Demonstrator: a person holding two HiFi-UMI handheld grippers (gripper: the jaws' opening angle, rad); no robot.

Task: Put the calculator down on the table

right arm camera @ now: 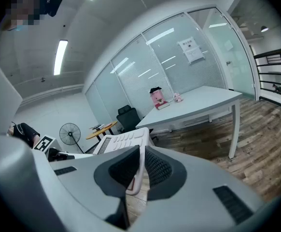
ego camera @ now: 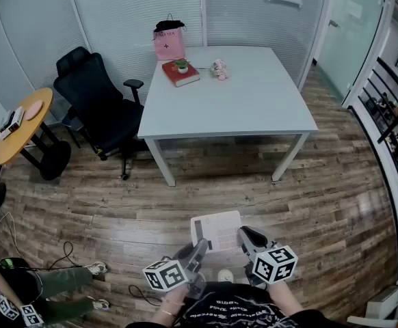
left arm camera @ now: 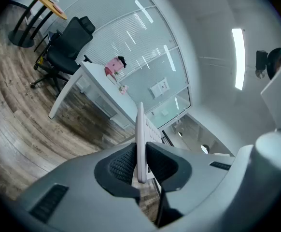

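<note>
A white calculator (ego camera: 217,229) hangs over the wooden floor, well short of the pale table (ego camera: 254,108). My left gripper (ego camera: 197,249) is shut on its left edge, and in the left gripper view the calculator (left arm camera: 141,139) stands edge-on between the dark pads (left arm camera: 123,164). My right gripper (ego camera: 243,236) is shut on its right edge; in the right gripper view the calculator (right arm camera: 121,141) shows its keys, with its corner pinched between the jaws of the right gripper (right arm camera: 141,170). The table (right arm camera: 203,102) lies ahead, farther off.
On the table's far side are a red book with a small plant (ego camera: 180,71), a pink bag (ego camera: 169,43) and a small pink figure (ego camera: 219,68). A black office chair (ego camera: 96,104) stands left of it, a round yellow side table (ego camera: 18,128) farther left. A seated person's legs (ego camera: 55,285) are at bottom left.
</note>
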